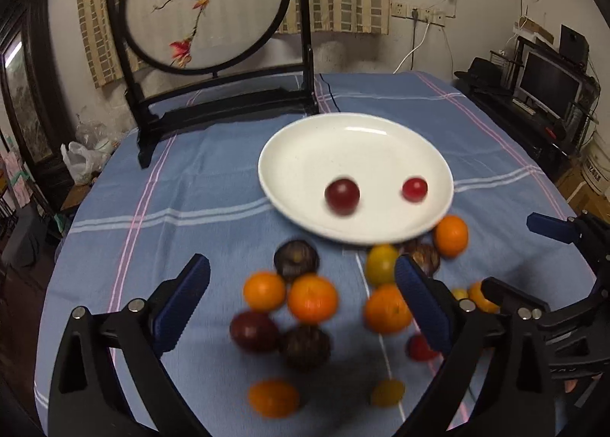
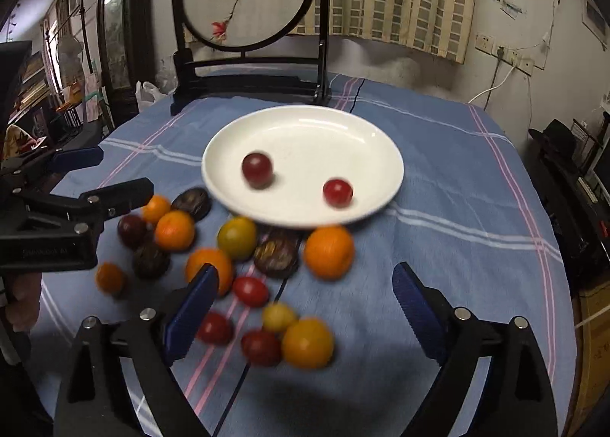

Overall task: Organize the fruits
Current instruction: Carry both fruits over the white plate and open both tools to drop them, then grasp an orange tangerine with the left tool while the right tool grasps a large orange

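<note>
Blue tablecloth (image 1: 183, 185), bare beyond plate (image 1: 289, 155)

A white plate (image 2: 366, 143) lies flat on the table, holding two red cherry tomatoes, a darker one (image 2: 257, 169) at 9 o'clock and a brighter one (image 2: 337, 192) at 5 o'clock, apart. Oranges (image 2: 329, 252), dark plums (image 2: 276, 256) and yellow tomatoes (image 2: 237, 237) lie scattered at the plate's 6 to 8 o'clock.

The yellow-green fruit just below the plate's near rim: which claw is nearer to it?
Left. The yellow-green fruit sits right against the left claw's right finger. The right claw is open further back, with other fruit between it and that one.
</note>
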Motion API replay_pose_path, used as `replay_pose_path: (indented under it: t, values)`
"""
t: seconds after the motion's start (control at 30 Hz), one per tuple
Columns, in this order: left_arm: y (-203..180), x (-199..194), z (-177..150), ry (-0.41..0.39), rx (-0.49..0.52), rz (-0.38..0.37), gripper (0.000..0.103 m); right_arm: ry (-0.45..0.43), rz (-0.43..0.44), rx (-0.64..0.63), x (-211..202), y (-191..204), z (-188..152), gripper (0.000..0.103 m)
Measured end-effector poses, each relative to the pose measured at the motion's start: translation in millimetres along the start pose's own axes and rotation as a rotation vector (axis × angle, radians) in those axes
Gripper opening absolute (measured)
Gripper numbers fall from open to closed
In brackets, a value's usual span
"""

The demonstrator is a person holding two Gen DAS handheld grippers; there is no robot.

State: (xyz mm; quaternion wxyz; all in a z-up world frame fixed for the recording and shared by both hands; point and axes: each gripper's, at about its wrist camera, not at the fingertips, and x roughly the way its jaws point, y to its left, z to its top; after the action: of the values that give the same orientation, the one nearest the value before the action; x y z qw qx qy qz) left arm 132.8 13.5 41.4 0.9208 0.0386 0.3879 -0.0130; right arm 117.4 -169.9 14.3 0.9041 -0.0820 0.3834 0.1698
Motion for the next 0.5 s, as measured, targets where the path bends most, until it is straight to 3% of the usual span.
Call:
replay_pose_path:
  t: [0.27, 0.4, 0.5]
  values:
    - [11, -11, -78, 0.085, -0.014, 0.001, 0.095, 0.034, 0.057, 0.085, -24, 15, -62, 0.093]
    - [21, -5, -96, 0.116, -0.042, 0.016, 0.095, 0.045, 0.038, 0.053, -30, 24, -73, 0.093]
    - [27, -2, -102, 0.123, -0.064, 0.010, 0.095, 0.037, 0.070, 0.077, -34, 24, -78, 0.093]
